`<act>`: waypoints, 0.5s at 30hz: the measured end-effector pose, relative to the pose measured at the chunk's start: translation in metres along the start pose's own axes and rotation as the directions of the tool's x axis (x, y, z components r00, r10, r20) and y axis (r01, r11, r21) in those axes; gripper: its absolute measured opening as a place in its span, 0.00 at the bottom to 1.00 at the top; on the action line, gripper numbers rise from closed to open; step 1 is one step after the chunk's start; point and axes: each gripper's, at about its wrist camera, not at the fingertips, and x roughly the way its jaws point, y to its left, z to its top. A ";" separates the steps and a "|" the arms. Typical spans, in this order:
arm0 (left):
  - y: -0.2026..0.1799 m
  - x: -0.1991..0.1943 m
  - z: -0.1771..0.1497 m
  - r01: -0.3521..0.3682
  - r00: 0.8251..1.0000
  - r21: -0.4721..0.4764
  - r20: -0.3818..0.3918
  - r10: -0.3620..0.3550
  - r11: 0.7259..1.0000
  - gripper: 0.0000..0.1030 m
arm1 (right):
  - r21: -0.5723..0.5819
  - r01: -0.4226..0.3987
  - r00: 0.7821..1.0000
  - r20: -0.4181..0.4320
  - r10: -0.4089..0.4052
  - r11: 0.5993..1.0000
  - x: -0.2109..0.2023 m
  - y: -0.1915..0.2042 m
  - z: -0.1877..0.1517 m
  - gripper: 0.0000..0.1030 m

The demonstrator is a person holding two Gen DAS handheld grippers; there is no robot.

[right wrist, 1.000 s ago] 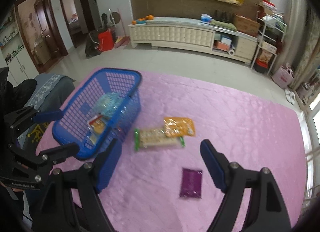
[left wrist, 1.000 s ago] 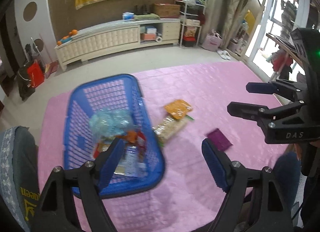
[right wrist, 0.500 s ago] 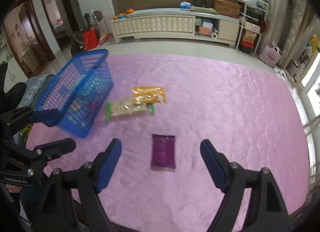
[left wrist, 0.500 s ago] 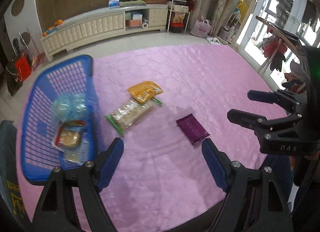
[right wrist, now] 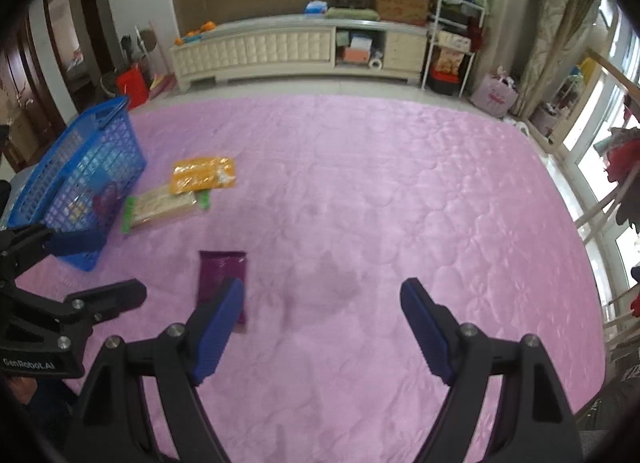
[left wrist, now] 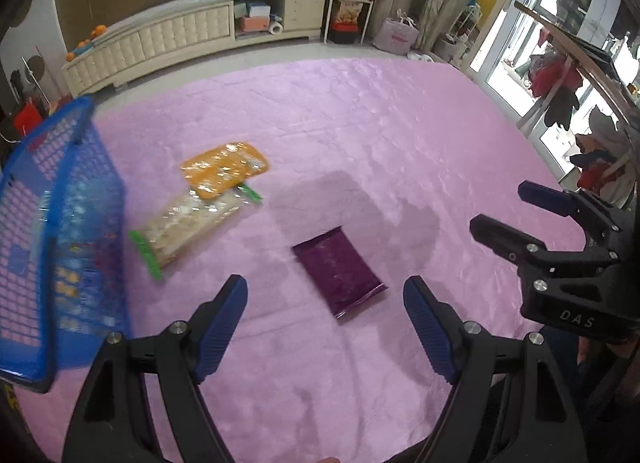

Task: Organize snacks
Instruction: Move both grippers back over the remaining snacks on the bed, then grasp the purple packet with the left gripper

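Note:
A purple snack packet [left wrist: 338,268] lies flat on the pink quilt, just ahead of my open, empty left gripper [left wrist: 326,327]; it also shows in the right wrist view [right wrist: 222,273]. An orange packet [left wrist: 224,169] overlaps a clear cracker pack with green ends [left wrist: 188,229] to the left. A blue basket [left wrist: 60,231] holding several snacks stands at far left. My right gripper [right wrist: 322,329] is open and empty above bare quilt, right of the purple packet. It appears in the left wrist view [left wrist: 520,215].
The pink quilt [right wrist: 400,203] covers the whole work surface. Beyond its far edge is floor, a long white cabinet [right wrist: 296,49] and a metal shelf rack [right wrist: 452,39]. Windows and a clothes rack stand at right.
Both grippers have swung right, away from the basket. The purple packet now sits centred ahead of the left gripper, and the basket has slid to the left edge of both views.

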 end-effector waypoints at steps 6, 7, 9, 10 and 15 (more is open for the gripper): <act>-0.009 0.033 0.004 -0.004 0.999 -0.023 -0.042 0.003 1.000 0.77 | 0.077 -0.025 0.999 -0.026 0.027 0.997 0.026 -0.028 -0.008 0.82; -0.009 0.036 0.005 -0.005 0.999 -0.025 -0.049 0.004 1.000 0.77 | 0.083 -0.029 0.999 -0.033 0.031 0.996 0.030 -0.031 -0.010 0.82; -0.009 0.047 0.006 -0.007 0.998 -0.039 -0.067 0.004 0.999 0.77 | 0.083 -0.027 0.998 -0.048 0.031 0.996 0.038 -0.033 -0.012 0.82; -0.009 0.053 0.007 -0.009 0.997 -0.051 -0.076 0.005 0.999 0.77 | 0.081 -0.029 0.998 -0.054 0.033 0.996 0.043 -0.034 -0.013 0.82; -0.012 0.076 0.015 -0.019 0.993 -0.053 -0.117 0.013 0.998 0.77 | 0.084 -0.054 0.995 -0.082 0.061 0.995 0.057 -0.037 -0.014 0.82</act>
